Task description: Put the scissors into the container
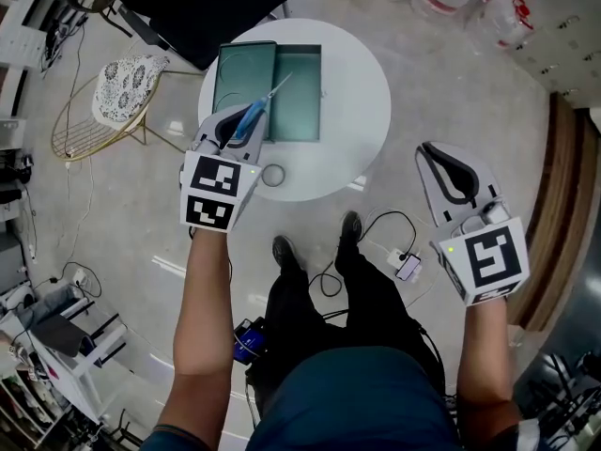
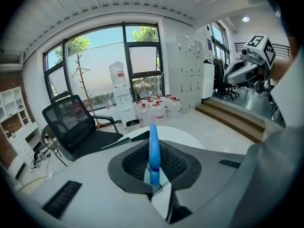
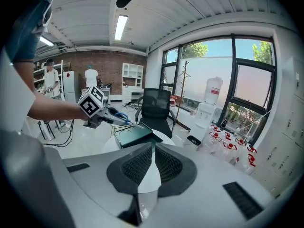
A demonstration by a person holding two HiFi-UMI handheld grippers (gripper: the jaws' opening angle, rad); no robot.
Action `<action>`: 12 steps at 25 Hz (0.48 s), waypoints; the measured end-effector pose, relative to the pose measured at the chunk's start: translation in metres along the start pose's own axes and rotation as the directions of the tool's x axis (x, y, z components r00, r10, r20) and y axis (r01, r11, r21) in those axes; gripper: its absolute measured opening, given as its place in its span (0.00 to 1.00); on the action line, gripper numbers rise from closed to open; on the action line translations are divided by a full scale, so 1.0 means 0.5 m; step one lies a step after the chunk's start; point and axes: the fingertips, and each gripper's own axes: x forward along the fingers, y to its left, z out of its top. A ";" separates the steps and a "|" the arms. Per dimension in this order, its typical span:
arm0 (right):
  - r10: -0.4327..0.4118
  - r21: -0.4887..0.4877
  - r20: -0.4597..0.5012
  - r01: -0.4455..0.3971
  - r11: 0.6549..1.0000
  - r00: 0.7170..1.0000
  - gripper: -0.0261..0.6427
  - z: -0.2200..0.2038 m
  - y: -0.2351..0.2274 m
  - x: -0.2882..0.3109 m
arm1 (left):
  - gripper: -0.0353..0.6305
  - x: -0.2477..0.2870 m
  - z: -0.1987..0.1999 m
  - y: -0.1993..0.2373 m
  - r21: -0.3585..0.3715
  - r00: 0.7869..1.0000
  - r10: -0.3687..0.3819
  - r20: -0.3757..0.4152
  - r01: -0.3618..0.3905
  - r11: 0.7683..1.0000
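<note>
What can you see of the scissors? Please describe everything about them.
The scissors have blue, plastic-looking handles and thin, shiny metal blades that appear closed together. The left gripper is shut on the handle end and holds them in the air. The blades stick out forward, over the open green container on the white round table. Nothing else touches them.
</note>
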 end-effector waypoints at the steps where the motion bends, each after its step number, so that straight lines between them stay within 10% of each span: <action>1: 0.002 0.002 -0.006 -0.002 1.000 1.000 0.10 -0.007 0.003 0.002 | 0.15 0.006 -0.007 -0.001 -0.002 1.000 -0.003 -0.005 0.003 1.000; 12: 0.020 0.024 -0.035 -0.020 1.000 0.999 0.10 -0.073 0.009 0.032 | 0.15 0.087 -0.059 -0.015 -0.019 0.998 -0.027 -0.047 0.027 0.999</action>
